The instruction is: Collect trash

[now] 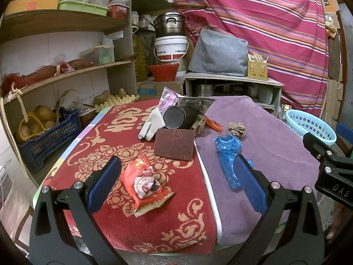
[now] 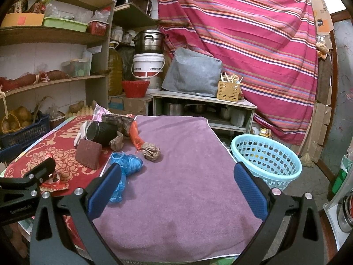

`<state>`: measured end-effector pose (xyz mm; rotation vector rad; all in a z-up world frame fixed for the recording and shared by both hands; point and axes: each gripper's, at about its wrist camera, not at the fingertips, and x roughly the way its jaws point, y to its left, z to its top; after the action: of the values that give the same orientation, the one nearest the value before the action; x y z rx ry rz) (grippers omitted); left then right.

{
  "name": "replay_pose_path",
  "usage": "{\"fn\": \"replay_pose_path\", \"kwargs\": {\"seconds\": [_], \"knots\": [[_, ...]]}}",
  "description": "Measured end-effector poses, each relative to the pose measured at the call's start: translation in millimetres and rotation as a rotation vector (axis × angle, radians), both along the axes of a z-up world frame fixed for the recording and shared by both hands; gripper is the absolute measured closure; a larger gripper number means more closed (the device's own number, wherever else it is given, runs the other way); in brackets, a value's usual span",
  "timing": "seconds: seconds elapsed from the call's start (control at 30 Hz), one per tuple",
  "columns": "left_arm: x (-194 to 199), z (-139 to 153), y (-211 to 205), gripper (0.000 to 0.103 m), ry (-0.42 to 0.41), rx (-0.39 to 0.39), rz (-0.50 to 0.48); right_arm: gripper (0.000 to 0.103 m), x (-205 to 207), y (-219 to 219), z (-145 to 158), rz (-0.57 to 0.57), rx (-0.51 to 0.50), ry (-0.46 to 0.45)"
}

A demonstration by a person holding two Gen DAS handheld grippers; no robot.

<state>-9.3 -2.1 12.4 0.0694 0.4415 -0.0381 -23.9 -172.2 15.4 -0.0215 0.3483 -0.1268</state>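
Note:
A table carries a red patterned towel (image 1: 123,161) and a purple towel (image 2: 181,176). On them lie a red snack wrapper (image 1: 145,183), a brown scouring pad (image 1: 174,143), a blue plastic cover (image 1: 229,152), a crumpled brown paper ball (image 1: 237,129), a black can on its side (image 1: 176,117), a white glove (image 1: 152,123) and an orange wrapper (image 2: 135,137). My left gripper (image 1: 176,176) is open, its fingers either side of the red wrapper and above it. My right gripper (image 2: 176,181) is open and empty above the purple towel. A light blue basket (image 2: 267,161) stands right of the table.
Wooden shelves (image 1: 61,72) with potatoes, crates and boxes fill the left. Behind the table are a low cabinet (image 1: 231,84) with pots, a white bucket (image 1: 171,48) and a striped pink curtain (image 1: 264,22). The blue cover also shows in the right wrist view (image 2: 128,162).

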Motion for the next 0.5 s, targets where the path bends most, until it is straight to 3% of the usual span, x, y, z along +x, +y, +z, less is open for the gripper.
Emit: {"fn": "replay_pose_path", "kwargs": {"seconds": [0.5], "knots": [[-1.1, -1.1, 0.8, 0.005, -0.003, 0.001, 0.002, 0.004, -0.5, -1.1, -0.5, -0.002, 0.003, -0.002]]}}
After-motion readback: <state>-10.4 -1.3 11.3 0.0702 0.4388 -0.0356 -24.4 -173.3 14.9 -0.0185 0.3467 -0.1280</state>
